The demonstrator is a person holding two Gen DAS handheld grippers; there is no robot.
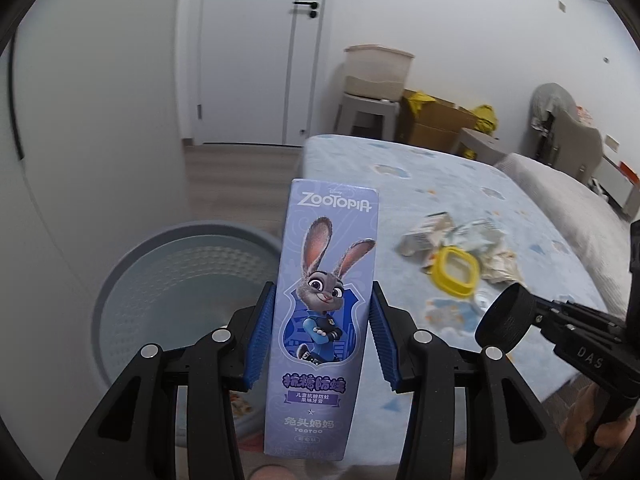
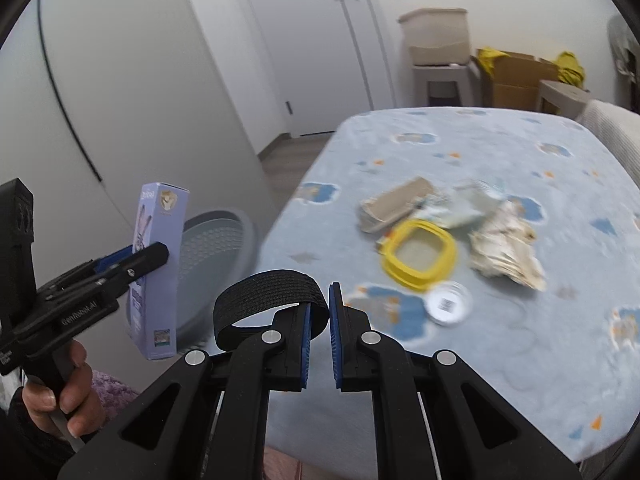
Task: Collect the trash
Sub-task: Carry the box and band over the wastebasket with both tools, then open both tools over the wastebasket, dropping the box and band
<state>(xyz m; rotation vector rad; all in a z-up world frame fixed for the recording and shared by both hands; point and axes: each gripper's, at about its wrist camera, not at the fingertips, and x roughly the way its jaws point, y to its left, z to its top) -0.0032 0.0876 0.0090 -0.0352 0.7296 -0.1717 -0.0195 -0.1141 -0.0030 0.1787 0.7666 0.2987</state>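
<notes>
left wrist view: left gripper clamps zootopia toothpaste box upright, beside grey bin, not over it. release now could drop the box on the rim or floor. right gripper is closed on black strap loop, near the bed edge; its loose end may snag

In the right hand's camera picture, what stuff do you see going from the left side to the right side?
Left gripper holding the purple toothpaste box → grey basket → black strap loop in the right gripper → yellow lid → crumpled paper.
</notes>
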